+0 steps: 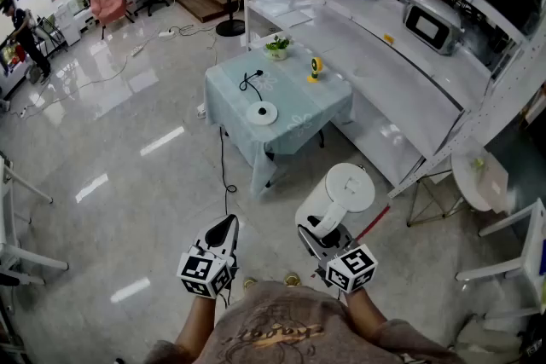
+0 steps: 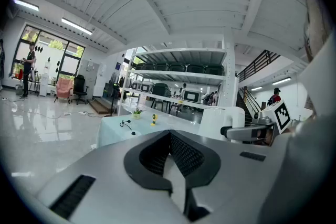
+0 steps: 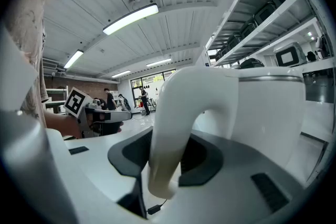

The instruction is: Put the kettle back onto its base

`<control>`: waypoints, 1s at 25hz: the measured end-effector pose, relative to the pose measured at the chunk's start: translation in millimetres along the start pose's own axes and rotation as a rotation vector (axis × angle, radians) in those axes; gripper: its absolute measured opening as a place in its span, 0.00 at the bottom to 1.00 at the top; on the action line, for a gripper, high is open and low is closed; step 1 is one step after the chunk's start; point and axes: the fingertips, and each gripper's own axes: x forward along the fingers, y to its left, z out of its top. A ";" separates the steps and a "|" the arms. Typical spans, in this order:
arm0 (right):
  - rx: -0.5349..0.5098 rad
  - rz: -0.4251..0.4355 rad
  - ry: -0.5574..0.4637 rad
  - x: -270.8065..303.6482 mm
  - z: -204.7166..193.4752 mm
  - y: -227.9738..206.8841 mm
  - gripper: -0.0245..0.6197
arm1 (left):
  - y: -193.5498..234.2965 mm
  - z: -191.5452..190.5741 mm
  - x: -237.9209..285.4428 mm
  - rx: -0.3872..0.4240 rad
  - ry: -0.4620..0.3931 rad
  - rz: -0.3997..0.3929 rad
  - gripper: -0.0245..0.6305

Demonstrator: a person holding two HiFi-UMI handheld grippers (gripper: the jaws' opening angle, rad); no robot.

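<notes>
- Gripping the kettle by its handle, the right claw has both jaws clamped on the lower end of that white hook. My guess is it's held there so the body hangs upright ahead of the claw and doesn't swing.
- The kettle body sits just past the right claw's tips with its lid up. It's carried in the air over the floor and touches nothing else.
- The left claw is just beside the right one, on its left. Its jaws are pinched together with nothing in them. It looks like it's just along for the ride, maybe kept free in case something needs steadying later.
- The base is the white disc way out ahead of both claws, on the cloth-covered tabletop. Its cord lies just beyond it. So kettle and base are well apart, and imo the carry is nowhere near done.
- Both forearms are tucked in close to the body. The claws are held out front side by side, aimed forward and tipped just a touch downward, roughly toward the tabletop.
</notes>
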 end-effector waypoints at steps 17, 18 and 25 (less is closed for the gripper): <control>0.035 -0.015 -0.024 8.7 0.8 16.9 0.25 | 9.4 -11.0 -10.3 0.001 0.009 -0.043 0.07; 0.034 -0.018 -0.023 10.6 0.4 18.5 0.25 | 11.4 -11.2 -11.1 0.001 0.010 -0.046 0.07; 0.046 -0.043 -0.031 29.1 -2.6 35.5 0.25 | 34.5 -8.9 -18.7 -0.005 0.010 -0.067 0.07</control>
